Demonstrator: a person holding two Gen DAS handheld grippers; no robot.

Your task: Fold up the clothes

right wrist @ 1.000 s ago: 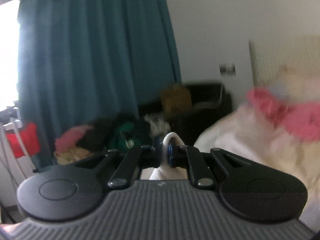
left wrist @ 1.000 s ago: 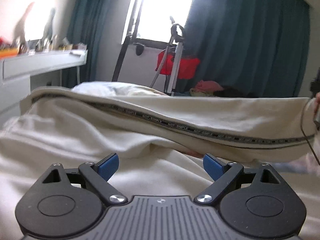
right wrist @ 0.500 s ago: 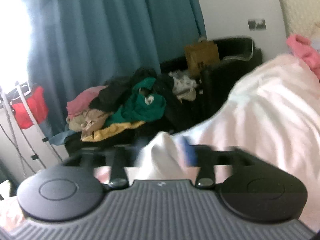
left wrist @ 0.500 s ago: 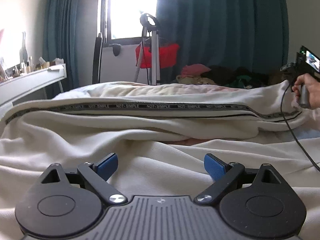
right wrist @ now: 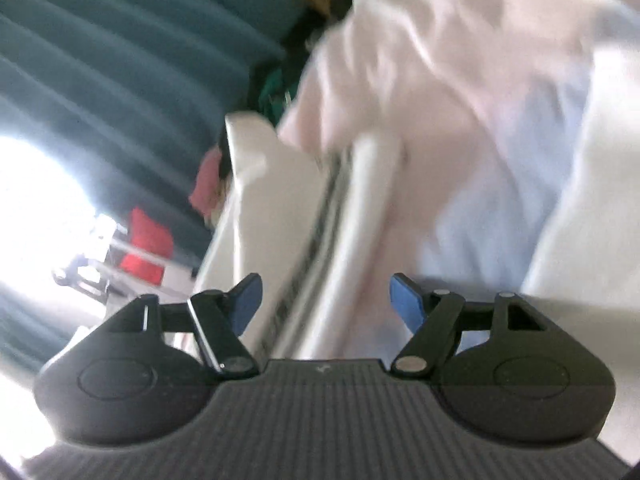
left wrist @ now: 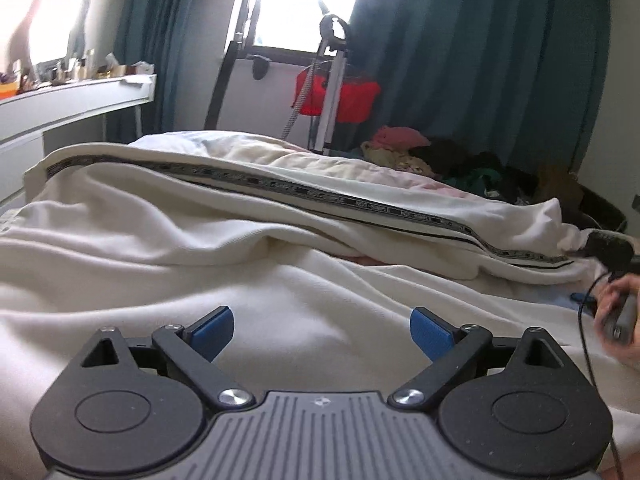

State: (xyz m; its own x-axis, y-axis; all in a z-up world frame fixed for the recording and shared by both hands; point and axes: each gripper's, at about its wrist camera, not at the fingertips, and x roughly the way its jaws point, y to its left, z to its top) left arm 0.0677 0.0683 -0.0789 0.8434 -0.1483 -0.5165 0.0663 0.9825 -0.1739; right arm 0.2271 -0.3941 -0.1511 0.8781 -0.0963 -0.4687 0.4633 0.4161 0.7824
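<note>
Across the bed, left to right: cream garment [left wrist: 240, 240] spread wide, one long part with a black lettered stripe [left wrist: 320, 196] doubled over along its far side. Near side of the garment: left gripper [left wrist: 322, 326], blue pads far apart, gripping nothing. Right end of the stripe: right gripper [right wrist: 326, 294], spread wide too, empty (view blurred), striped edge [right wrist: 320, 232] just ahead. By appearance one fold laid, further folds remaining; exact stage unclear.
</note>
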